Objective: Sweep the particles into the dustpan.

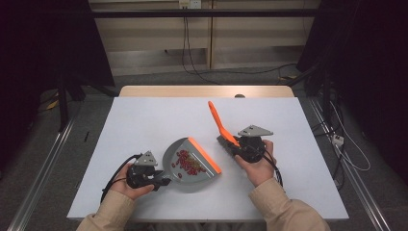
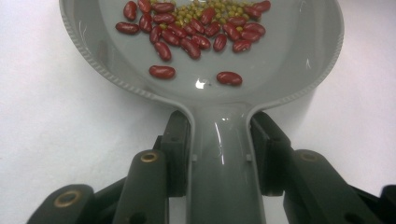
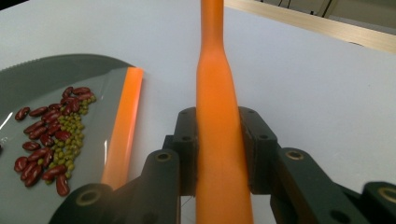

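On the white table (image 1: 144,120), a glossy grey dustpan (image 2: 299,60) of red beans (image 2: 187,37) is clamped by the left gripper (image 2: 219,154); a smooth orange brush handle (image 3: 217,116) is clamped by the right gripper (image 3: 219,154).

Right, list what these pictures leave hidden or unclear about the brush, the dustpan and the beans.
- Brush head: in the high view the right gripper and hand cover it; in the right gripper view the bottom edge cuts it off.
- Dustpan front lip: past the top edge in the left gripper view.
- Green beans: too small to count in the high view.
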